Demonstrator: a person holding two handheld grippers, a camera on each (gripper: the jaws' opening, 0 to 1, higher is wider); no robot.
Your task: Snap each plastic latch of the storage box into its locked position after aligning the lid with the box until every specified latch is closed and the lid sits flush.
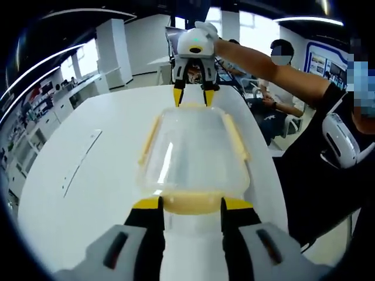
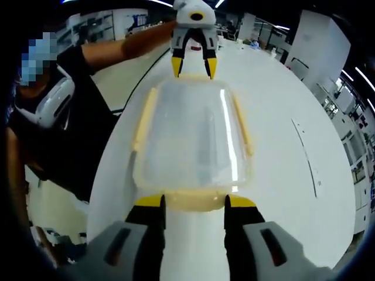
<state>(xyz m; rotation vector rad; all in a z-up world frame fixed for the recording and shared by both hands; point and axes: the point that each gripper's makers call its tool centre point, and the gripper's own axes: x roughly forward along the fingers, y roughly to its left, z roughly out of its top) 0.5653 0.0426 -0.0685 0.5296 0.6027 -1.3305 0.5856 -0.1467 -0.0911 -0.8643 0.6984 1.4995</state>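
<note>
A long white counter with a rounded end is carrying a clear storage box, which is sitting lengthwise near its edge. The box's transparent lid is lying on top, yellow latches running along its sides and ends.

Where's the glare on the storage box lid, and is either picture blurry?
Left gripper view: a short white streak on the clear lid, edges slightly soft. Right gripper view: a long bright streak down the lid; fisheye bends the white table.

A long white table stands in a bright open office with white pillars, ceiling strip lights, and windows behind.
</note>
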